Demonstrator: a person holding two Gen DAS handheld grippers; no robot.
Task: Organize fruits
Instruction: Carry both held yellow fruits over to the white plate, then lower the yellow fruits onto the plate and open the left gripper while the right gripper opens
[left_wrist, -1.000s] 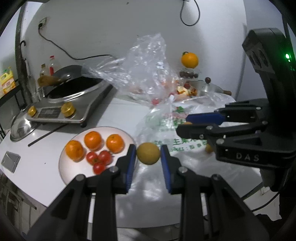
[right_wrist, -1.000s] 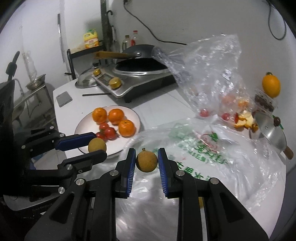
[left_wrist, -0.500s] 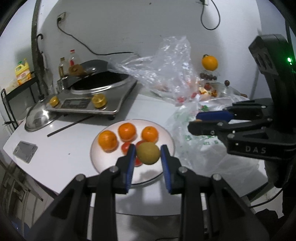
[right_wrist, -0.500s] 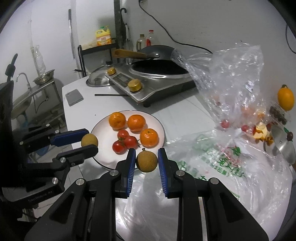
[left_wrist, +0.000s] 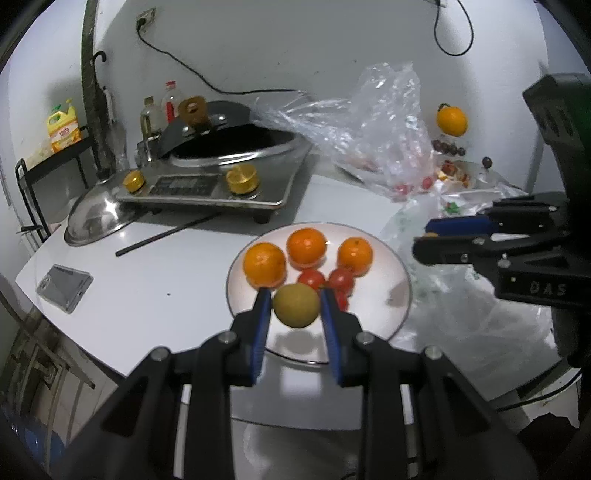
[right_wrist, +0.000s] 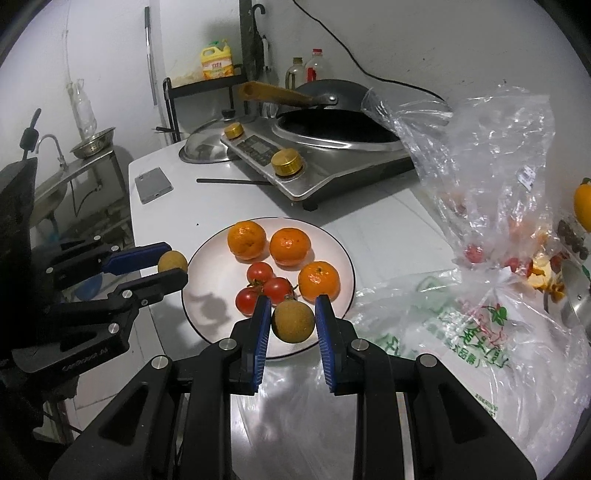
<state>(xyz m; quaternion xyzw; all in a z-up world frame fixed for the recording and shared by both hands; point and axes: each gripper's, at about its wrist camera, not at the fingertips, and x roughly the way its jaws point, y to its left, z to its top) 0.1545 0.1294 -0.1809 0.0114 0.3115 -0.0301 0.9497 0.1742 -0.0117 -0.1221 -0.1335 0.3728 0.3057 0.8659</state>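
The work surface is a white table (left_wrist: 155, 280) set against a white wall, with a power cable hanging down to a stainless induction cooker (right_wrist: 317, 162) that carries a dark wok (right_wrist: 332, 107) with a wooden handle. Beside the cooker lie a domed steel lid (left_wrist: 96, 218), a black chopstick (left_wrist: 166, 234) and a phone (left_wrist: 63, 282). A black wire shelf at the rear holds a yellow detergent bottle (right_wrist: 217, 61) whose label is not legible. A steel sink with a tap (right_wrist: 51, 147) stands past the table end. Crumpled clear plastic bags (right_wrist: 491, 155) cover the right side of the table; the flat bag (right_wrist: 476, 332) bears green printed characters and a red-green emblem, too distorted to read. A white plate (right_wrist: 207, 273) with a dark rim holds three oranges (right_wrist: 288, 246) and three red tomatoes (right_wrist: 262, 286). The left gripper (left_wrist: 295, 306) is closed on a small round yellow-brown fruit (left_wrist: 296, 305), dull-skinned, held above the near part of the plate. The right gripper (right_wrist: 291, 321) is likewise clamped on a second brown fruit (right_wrist: 293, 320), speckled and rough, held over the plate's near rim just beside the tomatoes. In the left wrist view, the right gripper body shows the letters "DAS". In the right wrist view, the left gripper body carries small raised lettering, not clearly readable.
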